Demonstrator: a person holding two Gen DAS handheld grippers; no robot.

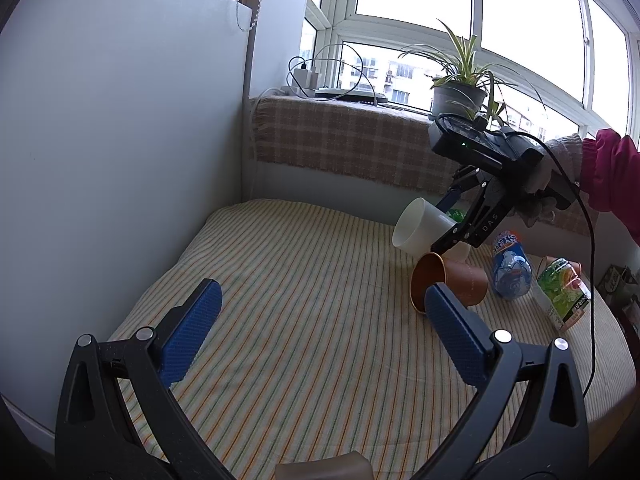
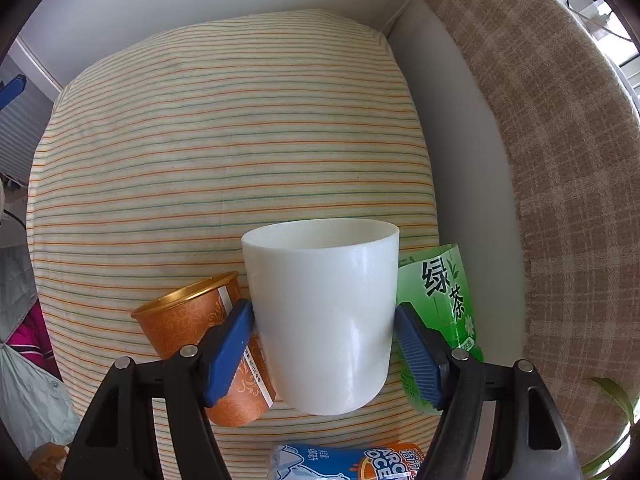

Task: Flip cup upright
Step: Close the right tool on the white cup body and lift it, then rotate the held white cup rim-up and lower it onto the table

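A white plastic cup (image 2: 320,316) is held between my right gripper's (image 2: 324,344) blue pads, shut on its sides. In the left wrist view the cup (image 1: 420,226) is lifted above the striped cushion (image 1: 300,300) and lies tilted, mouth pointing left, with the right gripper (image 1: 460,232) behind it. An orange paper cup (image 1: 448,280) lies on its side just below it; it also shows in the right wrist view (image 2: 200,328). My left gripper (image 1: 320,320) is open and empty, low over the cushion's near side.
A blue-labelled bottle (image 1: 510,270) and a green tea carton (image 1: 562,292) lie right of the cups. A green tea bottle (image 2: 440,300) lies beside the white cup. A white wall panel (image 1: 120,160) stands left; a plaid-covered sill (image 1: 340,140) with a potted plant (image 1: 460,92) is behind.
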